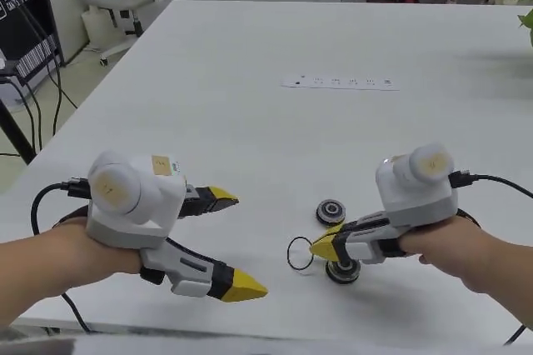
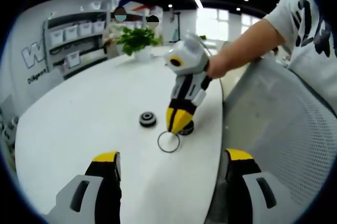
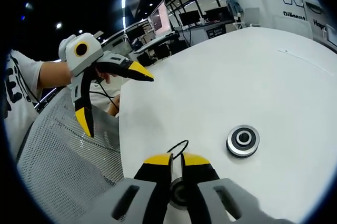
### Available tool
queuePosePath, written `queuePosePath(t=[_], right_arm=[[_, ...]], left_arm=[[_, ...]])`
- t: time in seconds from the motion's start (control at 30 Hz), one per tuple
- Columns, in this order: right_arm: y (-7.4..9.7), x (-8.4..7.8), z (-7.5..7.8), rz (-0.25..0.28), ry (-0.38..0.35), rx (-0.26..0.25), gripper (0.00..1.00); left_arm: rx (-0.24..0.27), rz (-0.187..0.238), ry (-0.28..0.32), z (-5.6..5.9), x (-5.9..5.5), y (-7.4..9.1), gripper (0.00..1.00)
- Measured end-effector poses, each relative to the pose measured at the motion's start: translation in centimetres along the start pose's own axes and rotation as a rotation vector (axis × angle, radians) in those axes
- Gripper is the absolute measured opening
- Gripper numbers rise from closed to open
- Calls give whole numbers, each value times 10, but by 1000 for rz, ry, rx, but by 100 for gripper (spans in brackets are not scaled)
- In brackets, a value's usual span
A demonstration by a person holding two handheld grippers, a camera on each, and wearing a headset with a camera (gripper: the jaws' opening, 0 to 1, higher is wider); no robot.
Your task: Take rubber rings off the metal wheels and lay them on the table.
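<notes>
Thin black rubber ring (image 2: 168,152): it is at the tips of the right tool (image 3: 176,160), looping out beyond them as an open hoop just over the white bench (image 1: 250,105). The tool's yellow-tipped jaws stand narrow, with only a slit between them, and seem to pinch the ring's near edge. Whether the far edge rests on the bench I cannot tell.

Directly under these jaws lies a small round metal wheel with a dark hub (image 1: 342,272), flat on the bench and apparently bare of its ring. Near it, farther from the person, a second small metal wheel with a dark band round its rim (image 1: 331,212) also lies flat; that band is probably its ring, not yet taken off.

The left tool (image 1: 239,243) hovers well apart to the left, jaws spread wide and holding nothing.

The ring looks very light, thin and limp enough to sag or twist, yet springy, so it may flick away if let go under stretch. A pinch across one short stretch of the cord is enough to carry it. On the banded wheel, the place to take hold would be the outer edge, nipping the rubber and rolling it over the rim while the other tool steadies the heavier, stiff wheel, which could otherwise slide on the smooth bench.
</notes>
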State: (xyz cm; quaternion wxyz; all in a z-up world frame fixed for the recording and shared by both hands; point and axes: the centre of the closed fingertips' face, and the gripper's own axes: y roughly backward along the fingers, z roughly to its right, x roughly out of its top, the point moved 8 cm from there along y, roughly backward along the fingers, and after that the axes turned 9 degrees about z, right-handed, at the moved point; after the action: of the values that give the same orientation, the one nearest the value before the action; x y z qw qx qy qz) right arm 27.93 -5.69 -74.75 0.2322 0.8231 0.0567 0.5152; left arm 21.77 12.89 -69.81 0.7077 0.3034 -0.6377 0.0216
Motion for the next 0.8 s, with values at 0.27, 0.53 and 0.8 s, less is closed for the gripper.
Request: queuePosePath(t=[0.27,0.53,0.8], right_arm=[[5,3,3,21,6,-18,13],[13,7,3,37,-1,-18,16],[29,6,9,52,-5,-37,18]], left_arm=[[0,-8,1,0,0,0,82],[-11,-11,-2,0,3,-4,82],[-24,-13,-7,-1,7,-12,81]])
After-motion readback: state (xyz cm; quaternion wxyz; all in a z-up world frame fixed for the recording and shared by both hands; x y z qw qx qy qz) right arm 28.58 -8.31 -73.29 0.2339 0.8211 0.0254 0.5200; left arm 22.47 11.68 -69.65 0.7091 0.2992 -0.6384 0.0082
